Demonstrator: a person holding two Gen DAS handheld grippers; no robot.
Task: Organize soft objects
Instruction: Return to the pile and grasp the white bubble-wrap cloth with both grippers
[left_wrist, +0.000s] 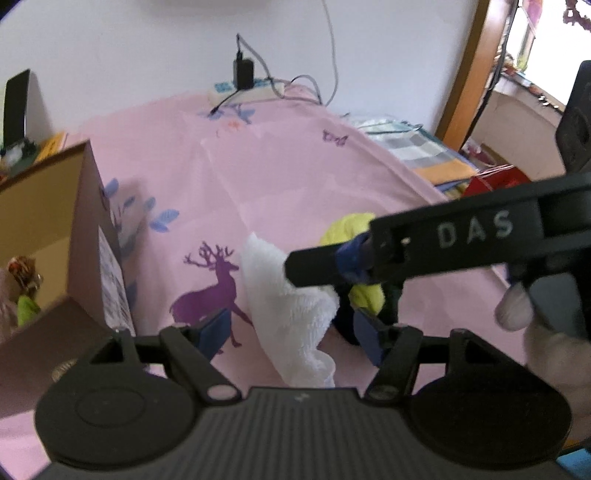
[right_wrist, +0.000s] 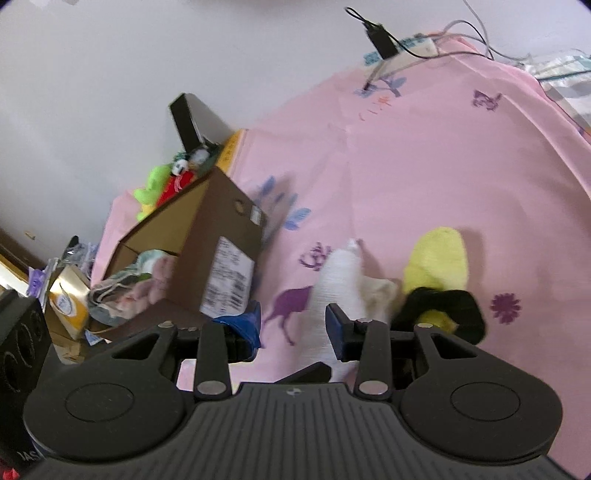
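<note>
A white fluffy cloth (left_wrist: 291, 310) lies on the pink bedsheet (left_wrist: 280, 162), between the open fingers of my left gripper (left_wrist: 295, 332). A yellow plush (left_wrist: 347, 229) and a black soft item (right_wrist: 443, 310) lie just to its right. My right gripper (right_wrist: 295, 328) is open above the sheet, with the white cloth (right_wrist: 343, 277) just beyond its right finger. Its body (left_wrist: 443, 243) crosses the left wrist view above the cloth. A cardboard box (right_wrist: 207, 229) on the left holds several soft items (right_wrist: 147, 280).
A power strip (left_wrist: 251, 92) with a charger and cables lies at the far edge by the white wall. Plush toys (right_wrist: 155, 188) sit behind the box. Folded checked bedding (left_wrist: 417, 147) and a red item (left_wrist: 495, 181) lie to the right.
</note>
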